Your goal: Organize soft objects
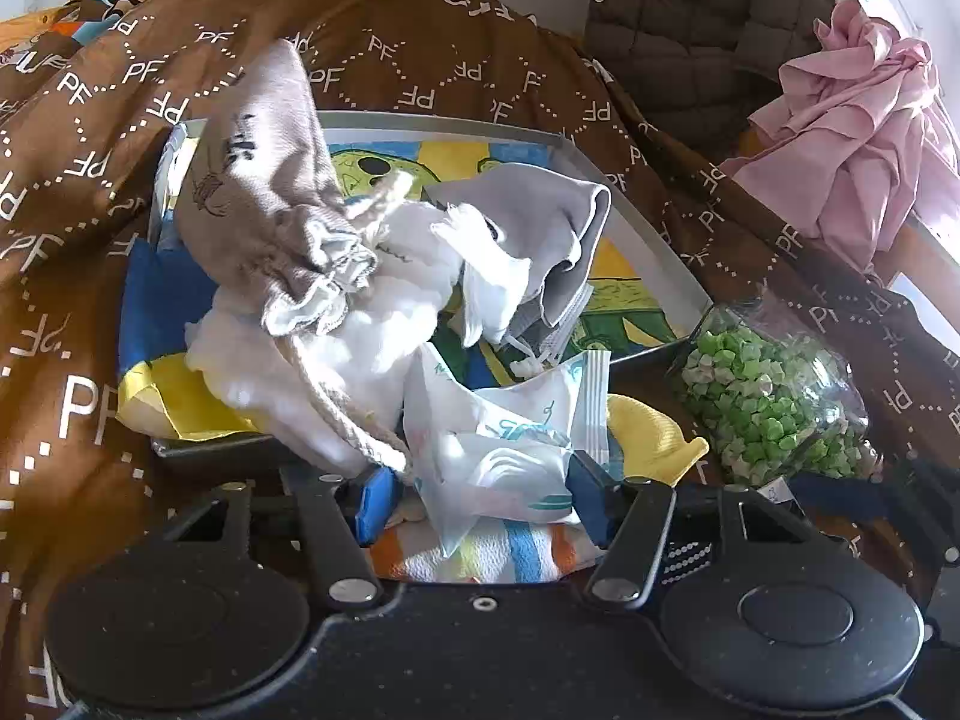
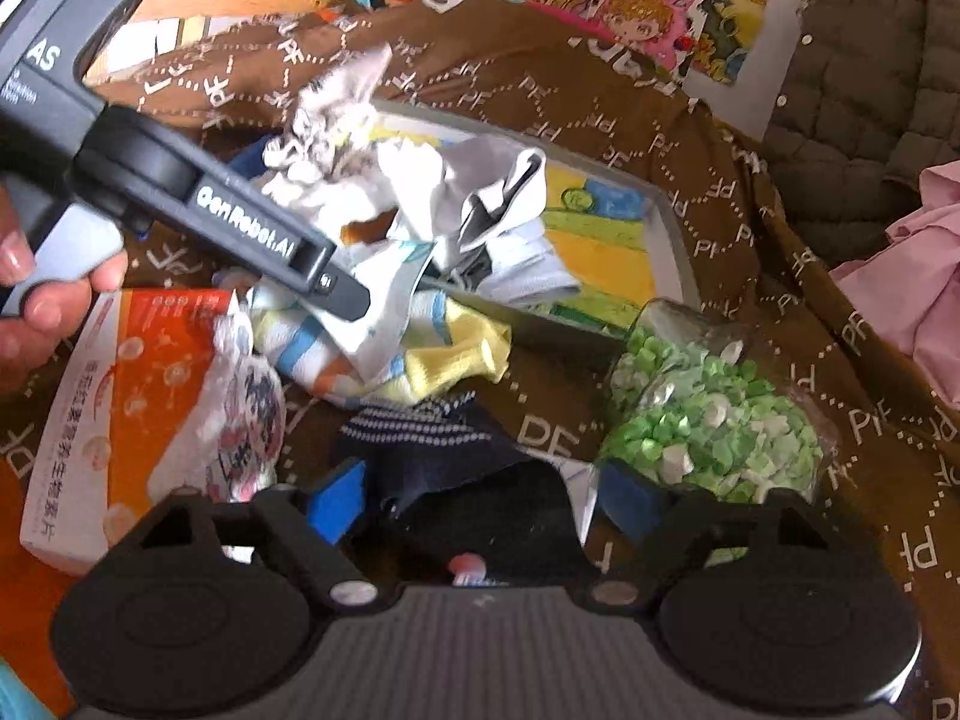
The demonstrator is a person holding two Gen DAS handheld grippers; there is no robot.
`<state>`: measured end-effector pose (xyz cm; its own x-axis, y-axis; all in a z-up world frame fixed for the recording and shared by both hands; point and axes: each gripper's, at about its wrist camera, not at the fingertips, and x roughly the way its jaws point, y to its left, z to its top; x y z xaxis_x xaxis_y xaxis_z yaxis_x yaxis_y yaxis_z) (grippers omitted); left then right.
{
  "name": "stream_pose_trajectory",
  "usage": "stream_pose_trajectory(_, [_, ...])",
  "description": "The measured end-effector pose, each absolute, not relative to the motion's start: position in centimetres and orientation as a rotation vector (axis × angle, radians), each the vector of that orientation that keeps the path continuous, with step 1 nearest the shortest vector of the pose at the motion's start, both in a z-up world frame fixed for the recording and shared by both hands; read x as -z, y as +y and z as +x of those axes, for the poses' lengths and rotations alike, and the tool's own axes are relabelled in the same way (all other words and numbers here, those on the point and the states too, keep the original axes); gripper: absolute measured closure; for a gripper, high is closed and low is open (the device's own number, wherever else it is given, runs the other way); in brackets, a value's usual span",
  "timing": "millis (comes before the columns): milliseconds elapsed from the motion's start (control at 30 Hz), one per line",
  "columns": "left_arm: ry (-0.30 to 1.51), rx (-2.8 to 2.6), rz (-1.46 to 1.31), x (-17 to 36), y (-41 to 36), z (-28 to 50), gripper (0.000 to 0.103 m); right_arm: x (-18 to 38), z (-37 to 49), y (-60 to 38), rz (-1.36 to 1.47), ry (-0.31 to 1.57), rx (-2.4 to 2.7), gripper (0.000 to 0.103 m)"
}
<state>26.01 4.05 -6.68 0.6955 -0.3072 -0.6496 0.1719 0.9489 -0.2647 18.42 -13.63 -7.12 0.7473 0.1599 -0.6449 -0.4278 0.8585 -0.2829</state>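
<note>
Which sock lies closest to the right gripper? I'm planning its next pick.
The dark navy sock with the white-striped cuff, lying between the right gripper's open fingers. The yellow sock and the orange-and-blue striped sock lie farther off, near the tray.

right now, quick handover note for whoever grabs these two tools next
Left tool: fingers around a white tissue packet at the near rim of the tray; looks gripped.
Right tool: open over a dark striped sock, nothing held.
In tray: beige drawstring bag, white and grey cloths.
Left outside: striped sock, yellow sock, dark sock.
</note>
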Motion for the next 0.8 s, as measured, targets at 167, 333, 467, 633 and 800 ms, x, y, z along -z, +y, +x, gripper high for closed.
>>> stream_pose_trajectory(167, [0.75, 0.282, -0.189, 6.7, 4.0, 25.9, 0.053, 7.2, 18.2, -13.5, -0.466, 0.648, -0.319, 0.027])
stream_pose_trajectory(333, [0.728, 0.286, -0.161, 6.1, 3.6, 25.5, 0.064, 7.2, 17.9, -13.2, -0.509, 0.63, -0.305, 0.035])
stream_pose_trajectory(467, [0.72, 0.283, -0.163, 5.7, 3.7, 25.4, 0.067, 7.2, 18.0, -13.2, -0.518, 0.622, -0.289, 0.044])
stream_pose_trajectory(633, [0.701, 0.29, -0.136, 5.0, 3.5, 25.0, 0.077, 7.0, 18.0, -12.8, -0.555, 0.619, -0.262, 0.055])
stream_pose_trajectory(800, [0.693, 0.298, -0.123, 4.7, 3.3, 24.8, 0.078, 6.8, 18.2, -13.0, -0.529, 0.627, -0.26, 0.057])
